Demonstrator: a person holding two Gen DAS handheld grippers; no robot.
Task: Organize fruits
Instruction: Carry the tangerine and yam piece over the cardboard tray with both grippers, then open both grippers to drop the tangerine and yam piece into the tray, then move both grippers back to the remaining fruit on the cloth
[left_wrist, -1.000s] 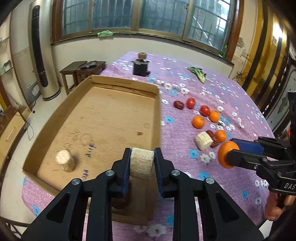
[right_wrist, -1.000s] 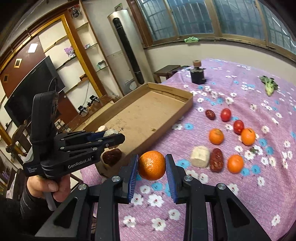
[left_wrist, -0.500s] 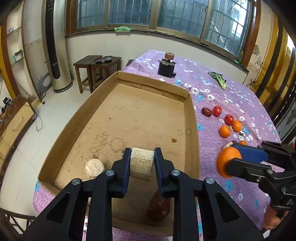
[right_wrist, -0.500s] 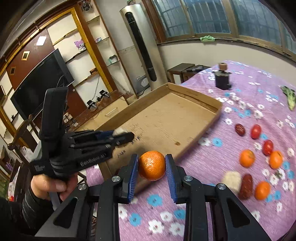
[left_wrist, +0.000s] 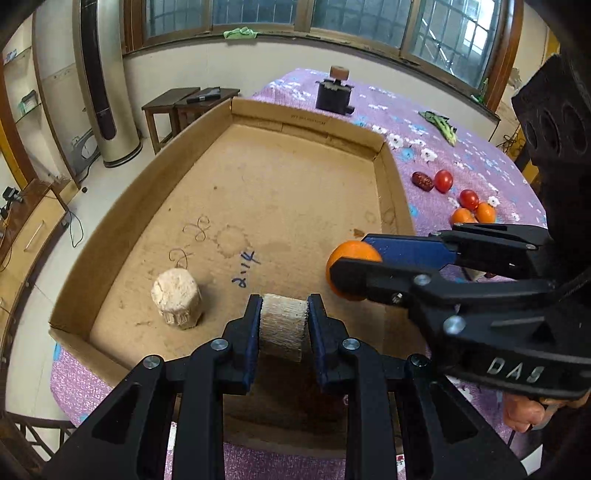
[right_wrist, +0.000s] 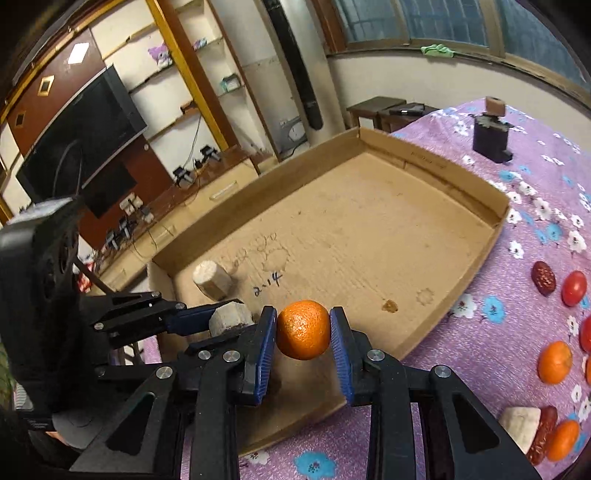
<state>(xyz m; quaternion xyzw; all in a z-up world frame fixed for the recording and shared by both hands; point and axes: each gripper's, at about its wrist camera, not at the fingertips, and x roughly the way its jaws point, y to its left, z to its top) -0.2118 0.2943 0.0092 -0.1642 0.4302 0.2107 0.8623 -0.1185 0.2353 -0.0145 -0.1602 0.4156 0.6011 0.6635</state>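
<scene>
My left gripper (left_wrist: 283, 328) is shut on a pale corn-cob piece (left_wrist: 283, 325) above the near end of the cardboard tray (left_wrist: 122, 221). My right gripper (right_wrist: 303, 332) is shut on an orange (right_wrist: 303, 329) and holds it over the tray's near right part; it shows from the side in the left wrist view (left_wrist: 351, 269). Another pale cob piece (left_wrist: 177, 297) stands in the tray at the near left. A dark red fruit (left_wrist: 317, 402) lies under my left fingers, mostly hidden. Oranges (right_wrist: 555, 362), tomatoes (right_wrist: 573, 288) and red dates (right_wrist: 543, 275) lie on the purple cloth.
A black holder with a cork top (left_wrist: 334, 94) stands beyond the tray. A green vegetable (left_wrist: 441, 123) lies far right. A pale cob piece (right_wrist: 521, 424) lies among the loose fruit. Stools (left_wrist: 184, 107) and a tall air conditioner (left_wrist: 99, 81) stand off the table's left.
Both grippers have moved left over the tray with their loads. The right gripper with the orange now hangs inside the tray's edge, close beside the left gripper.
</scene>
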